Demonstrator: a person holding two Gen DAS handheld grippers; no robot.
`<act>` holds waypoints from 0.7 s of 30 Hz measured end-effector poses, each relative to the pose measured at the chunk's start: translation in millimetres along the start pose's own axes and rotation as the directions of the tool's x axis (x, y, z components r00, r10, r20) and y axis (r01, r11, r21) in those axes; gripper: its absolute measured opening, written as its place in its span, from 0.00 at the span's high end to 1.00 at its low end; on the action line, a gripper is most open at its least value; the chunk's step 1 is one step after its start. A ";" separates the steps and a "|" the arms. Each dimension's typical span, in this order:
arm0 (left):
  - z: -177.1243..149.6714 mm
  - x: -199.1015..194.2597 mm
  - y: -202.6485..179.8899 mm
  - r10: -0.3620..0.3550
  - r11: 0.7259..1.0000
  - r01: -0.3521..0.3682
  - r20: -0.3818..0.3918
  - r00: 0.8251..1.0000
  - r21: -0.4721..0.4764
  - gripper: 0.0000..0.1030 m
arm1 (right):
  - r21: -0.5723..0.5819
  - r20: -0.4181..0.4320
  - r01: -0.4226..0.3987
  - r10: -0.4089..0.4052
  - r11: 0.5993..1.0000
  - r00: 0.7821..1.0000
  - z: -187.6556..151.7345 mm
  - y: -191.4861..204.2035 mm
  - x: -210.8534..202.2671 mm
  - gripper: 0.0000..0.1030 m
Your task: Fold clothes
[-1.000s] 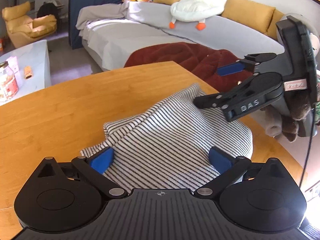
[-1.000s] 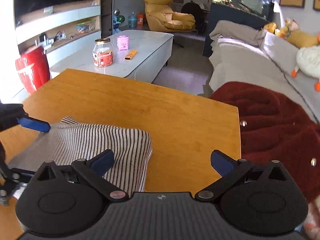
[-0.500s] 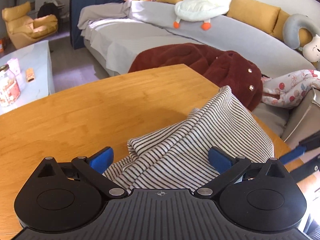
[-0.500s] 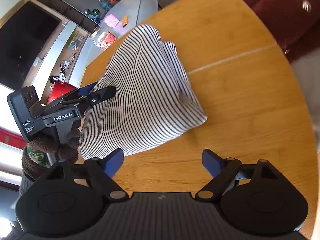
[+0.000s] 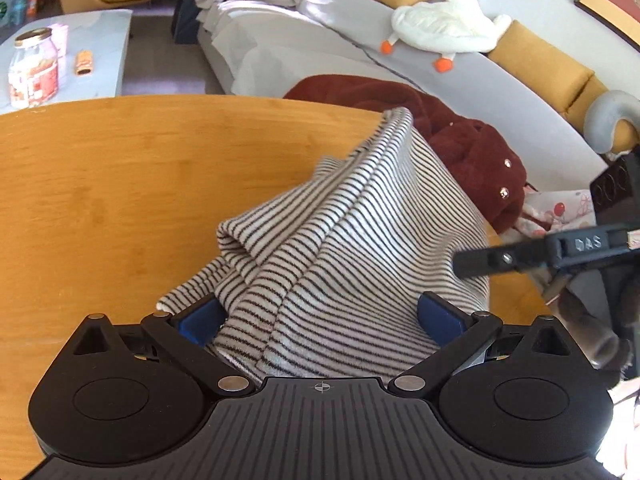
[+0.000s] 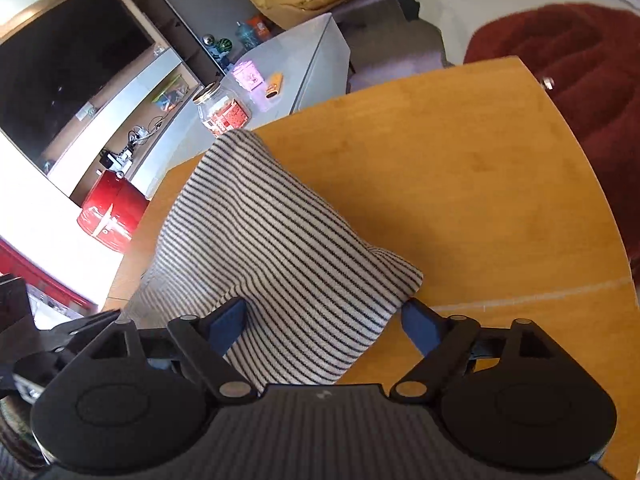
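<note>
Nearest the left wrist camera, the left gripper [image 5: 320,314] has its blue-padded fingers [image 5: 198,316] spread wide, and the black-and-white striped knit garment [image 5: 344,240] bulges up between them without being pinched. In the right wrist view the right gripper [image 6: 324,326] stands the same way: its fingers [image 6: 228,322] are spread, with the near edge of the striped garment [image 6: 280,248] lying in the gap and neither pad pressing it.

The garment sits bunched on the round honey-coloured wooden worktop [image 5: 120,184], heaped rather than flat. A rolled hem pokes out on the side of the garment toward the left gripper's left finger, and a ridge runs from the fingers up to a peak at the garment's far end. From the left wrist camera the right gripper's black arm [image 5: 520,256] reaches in at the garment's right flank.

Judging by this, the cloth is mid-arrangement, neither laid flat nor squared into a finished fold. To do the step well, each gripper should close on a single clear edge or corner, not on the thick middle of the heap, so that layers do not drag along together. Both should take hold at matching points on opposite sides of the garment, then draw apart evenly to take out the ridge before any fold is laid over. Keeping the cloth low over the worktop would help it from sliding toward the edge.

Beyond the garment, a dark red fleece blanket [image 5: 460,140] lies off the worktop's far side.
</note>
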State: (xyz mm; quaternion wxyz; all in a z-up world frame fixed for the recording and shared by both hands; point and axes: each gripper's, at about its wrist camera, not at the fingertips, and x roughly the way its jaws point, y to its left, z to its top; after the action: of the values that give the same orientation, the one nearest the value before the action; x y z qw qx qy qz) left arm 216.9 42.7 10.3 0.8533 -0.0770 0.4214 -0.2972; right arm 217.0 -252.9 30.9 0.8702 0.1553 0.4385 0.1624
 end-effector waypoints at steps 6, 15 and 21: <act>-32.7 -14.4 -22.3 -0.069 0.996 0.069 0.006 0.998 -0.051 0.00 | -0.215 0.119 0.121 -0.097 0.969 0.988 17.3 40.6 2.8 0.05; -43.1 -65.8 -48.6 -0.237 0.971 0.235 0.076 0.968 0.034 0.00 | -0.227 0.239 0.124 -0.069 0.966 0.969 -4.2 33.0 -54.4 0.00; -20.7 -59.7 -16.3 0.000 0.997 0.014 0.167 0.986 -0.081 0.00 | 0.006 0.221 -0.033 0.031 0.999 0.975 -50.5 8.1 -59.9 0.00</act>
State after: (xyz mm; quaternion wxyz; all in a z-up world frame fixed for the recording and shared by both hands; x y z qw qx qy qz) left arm 165.9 66.2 43.6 0.8806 -0.1381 0.3602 -0.2752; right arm 141.0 -264.3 48.3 0.9100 0.1838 0.3372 0.1559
